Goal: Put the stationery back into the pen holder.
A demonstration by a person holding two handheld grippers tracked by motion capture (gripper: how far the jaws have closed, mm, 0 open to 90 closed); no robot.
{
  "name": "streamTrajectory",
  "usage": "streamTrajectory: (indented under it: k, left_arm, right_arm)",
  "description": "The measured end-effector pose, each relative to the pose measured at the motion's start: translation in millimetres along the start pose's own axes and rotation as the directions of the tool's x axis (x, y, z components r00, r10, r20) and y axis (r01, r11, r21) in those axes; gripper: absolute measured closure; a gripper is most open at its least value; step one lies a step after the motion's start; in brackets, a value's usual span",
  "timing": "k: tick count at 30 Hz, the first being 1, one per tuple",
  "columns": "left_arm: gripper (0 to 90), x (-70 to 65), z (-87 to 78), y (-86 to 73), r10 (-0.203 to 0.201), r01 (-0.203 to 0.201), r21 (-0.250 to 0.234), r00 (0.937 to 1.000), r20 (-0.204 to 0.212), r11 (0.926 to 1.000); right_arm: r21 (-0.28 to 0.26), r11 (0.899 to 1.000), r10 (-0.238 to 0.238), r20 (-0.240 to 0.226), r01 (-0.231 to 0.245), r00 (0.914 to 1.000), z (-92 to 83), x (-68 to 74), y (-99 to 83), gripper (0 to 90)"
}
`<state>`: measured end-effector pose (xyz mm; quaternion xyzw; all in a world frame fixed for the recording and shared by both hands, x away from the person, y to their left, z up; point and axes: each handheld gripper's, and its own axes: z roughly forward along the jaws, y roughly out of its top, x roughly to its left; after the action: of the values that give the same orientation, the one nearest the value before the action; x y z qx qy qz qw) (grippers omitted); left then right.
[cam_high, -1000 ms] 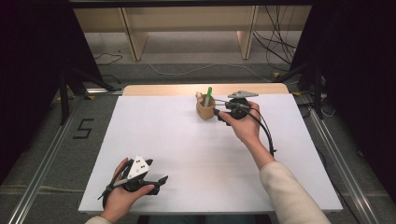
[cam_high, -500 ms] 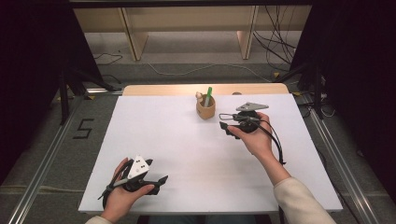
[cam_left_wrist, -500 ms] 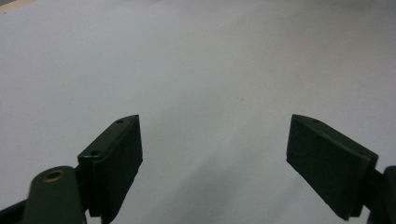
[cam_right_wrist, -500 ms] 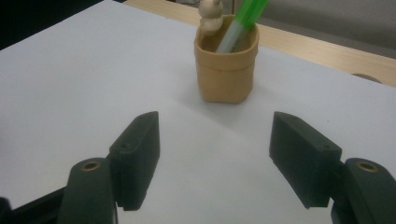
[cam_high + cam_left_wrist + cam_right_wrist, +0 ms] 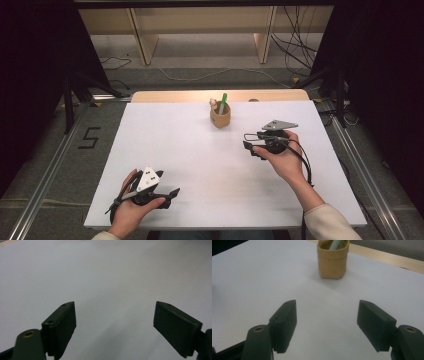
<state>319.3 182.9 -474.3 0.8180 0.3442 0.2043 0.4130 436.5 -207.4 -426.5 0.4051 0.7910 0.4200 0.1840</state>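
A small tan holder (image 5: 220, 116) stands near the back middle of the white table (image 5: 200, 160), with a green pen and a pale rounded piece sticking out of it. My right gripper (image 5: 248, 142) hovers to the holder's right and nearer to me, pointing left. Its jaws have just been opening and stand wide, with nothing between them. The right gripper view has the holder (image 5: 332, 262) a short way beyond that gripper (image 5: 327, 307). My left gripper (image 5: 171, 196) rests at the front left edge, open. Between its jaws (image 5: 115, 307) lies bare table.
A wooden strip (image 5: 280, 95) runs along the table's back edge. Beyond it stand wooden shelf legs (image 5: 142, 42), with cables on the floor. Metal rails (image 5: 45, 190) flank the table, and a "5" (image 5: 90, 137) is marked on the floor at left.
My right gripper has drawn back from the holder toward the near right, and its jaws have spread wider. The left gripper has stayed where it was.
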Motion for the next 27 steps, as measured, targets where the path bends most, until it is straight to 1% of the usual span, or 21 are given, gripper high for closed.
streamTrajectory:
  k: [6,9,16,19,27]
  left_arm:
    - [18.3,-0.1,0.0,-0.2,-0.004,0.004,-0.001,1.0000,0.002,1.0000]
    - [18.3,-0.2,-0.1,-0.3,-0.005,0.005,-0.002,1.0000,0.002,1.0000]
    - [18.3,-0.3,0.1,-0.2,0.000,0.000,0.003,1.0000,0.001,1.0000]
    - [18.3,-0.2,0.1,-0.3,0.003,-0.003,0.004,1.0000,0.000,1.0000]
    - [18.2,-1.0,0.3,-0.4,0.000,0.000,0.006,1.0000,0.000,1.0000]
  right_arm:
    - [0.008,1.000,-0.006,-0.003,0.006,1.0000,-7.7,1.3,-7.4,32.3]
    - [0.002,1.000,-0.009,-0.006,0.009,0.9999,-11.9,1.9,-12.0,32.1]
    - [0.001,1.000,-0.011,-0.011,0.011,0.9999,-24.1,4.7,-21.5,31.9]
    - [-0.001,1.000,-0.019,-0.019,0.019,0.9996,-29.3,5.3,-26.5,31.5]
    - [0.002,1.000,-0.017,-0.012,0.017,0.9998,-42.3,4.2,-39.9,31.2]
